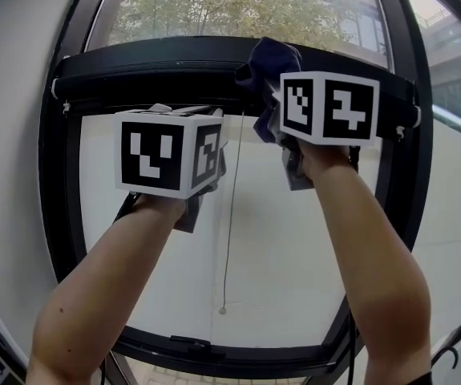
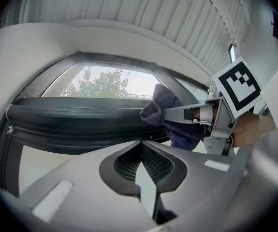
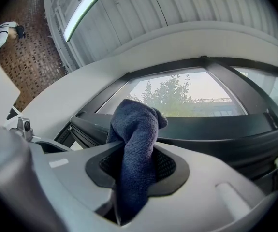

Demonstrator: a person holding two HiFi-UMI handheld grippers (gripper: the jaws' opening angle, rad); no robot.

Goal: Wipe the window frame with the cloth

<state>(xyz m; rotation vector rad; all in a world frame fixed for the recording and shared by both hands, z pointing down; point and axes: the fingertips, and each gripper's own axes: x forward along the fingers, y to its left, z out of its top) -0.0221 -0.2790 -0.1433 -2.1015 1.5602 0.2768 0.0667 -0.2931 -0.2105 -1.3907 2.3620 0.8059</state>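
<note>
A dark blue cloth [image 1: 268, 64] is bunched against the black horizontal bar of the window frame [image 1: 150, 74]. My right gripper [image 1: 282, 111] is shut on the cloth [image 3: 135, 144], which sticks up between its jaws and touches the dark bar [image 3: 216, 129]. The left gripper view shows the same cloth [image 2: 170, 112] held by the right gripper [image 2: 199, 115] at the bar [image 2: 76, 122]. My left gripper [image 1: 190, 119] hovers to the left, just below the bar, shut with nothing between its jaws [image 2: 141, 149].
The black frame curves round the pane, with a lower rail [image 1: 214, 351] at the bottom. A thin cord [image 1: 230, 231] hangs down the middle of the glass. White wall [image 1: 14, 175] flanks the left side. Trees [image 3: 170, 95] show outside.
</note>
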